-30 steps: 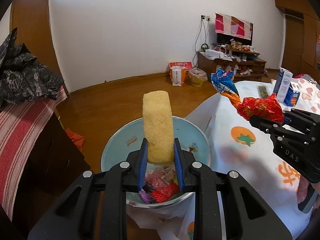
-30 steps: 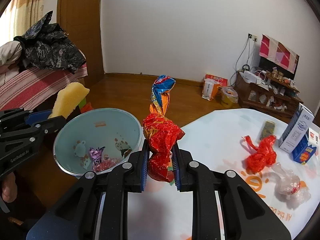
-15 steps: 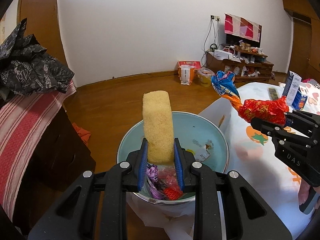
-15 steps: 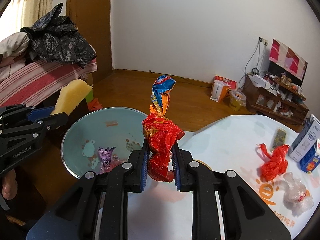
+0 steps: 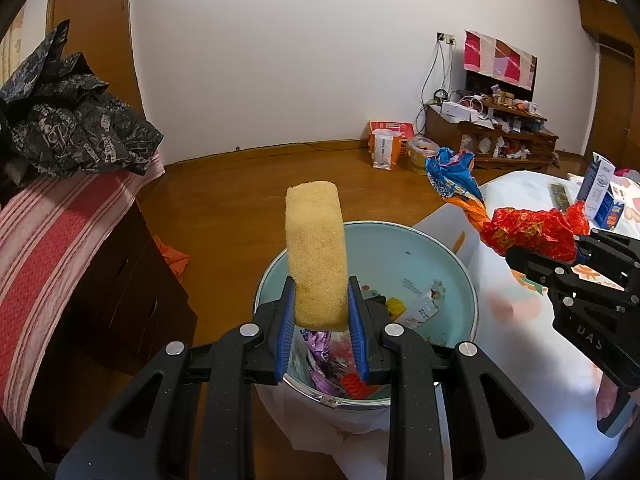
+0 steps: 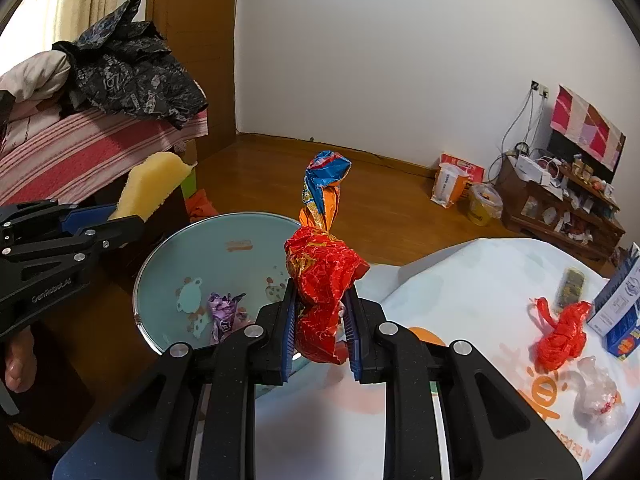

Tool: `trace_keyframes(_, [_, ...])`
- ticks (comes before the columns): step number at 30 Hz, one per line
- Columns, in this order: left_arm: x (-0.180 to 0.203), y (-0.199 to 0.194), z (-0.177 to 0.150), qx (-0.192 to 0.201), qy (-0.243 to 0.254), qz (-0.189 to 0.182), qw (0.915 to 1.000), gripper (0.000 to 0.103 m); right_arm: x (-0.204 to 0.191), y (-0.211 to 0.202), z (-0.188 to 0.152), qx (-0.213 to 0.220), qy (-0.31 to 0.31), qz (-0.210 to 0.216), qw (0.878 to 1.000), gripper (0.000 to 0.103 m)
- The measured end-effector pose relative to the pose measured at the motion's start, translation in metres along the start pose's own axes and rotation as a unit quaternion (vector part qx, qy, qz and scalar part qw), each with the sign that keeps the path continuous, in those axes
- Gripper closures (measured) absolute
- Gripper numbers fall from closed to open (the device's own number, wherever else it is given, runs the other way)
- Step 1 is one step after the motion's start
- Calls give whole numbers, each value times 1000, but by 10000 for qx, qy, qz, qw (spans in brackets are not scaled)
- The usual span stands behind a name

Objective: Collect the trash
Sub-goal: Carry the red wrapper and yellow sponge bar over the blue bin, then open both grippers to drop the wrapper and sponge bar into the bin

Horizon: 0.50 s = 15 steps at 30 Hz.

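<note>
While the left gripper (image 5: 320, 316) pinches a yellow sponge (image 5: 316, 256) and the right gripper (image 6: 320, 332) clamps a crumpled red wrapper (image 6: 320, 280), each should sit squarely over the pale blue bin (image 5: 440, 256) before letting go.

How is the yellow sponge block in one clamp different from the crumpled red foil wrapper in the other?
The yellow sponge block is a smooth, porous, plain slab; the crumpled red foil wrapper is shiny and wrinkled, twisted into a blue and orange tip. The left gripper holds the sponge, the right gripper the wrapper. Both stand upright near the pale blue basin.
</note>
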State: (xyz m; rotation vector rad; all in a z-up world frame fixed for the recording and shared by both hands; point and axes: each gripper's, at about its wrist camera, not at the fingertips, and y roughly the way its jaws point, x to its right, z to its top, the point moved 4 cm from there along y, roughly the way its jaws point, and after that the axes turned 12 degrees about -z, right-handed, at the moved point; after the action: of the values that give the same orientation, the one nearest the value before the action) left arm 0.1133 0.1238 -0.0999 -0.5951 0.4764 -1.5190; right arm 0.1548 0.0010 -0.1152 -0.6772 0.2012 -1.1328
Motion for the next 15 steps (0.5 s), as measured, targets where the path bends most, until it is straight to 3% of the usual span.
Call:
trace_keyframes(11, [-5,3,0,-26,-74,-17,10000,77,-3,1,-1,-12,-94,87,9999,80])
trace_keyframes(15, [-4,5,-1,-28,-104,-71,9999,70,-9,3,-3,-18,-216,220,9995,64])
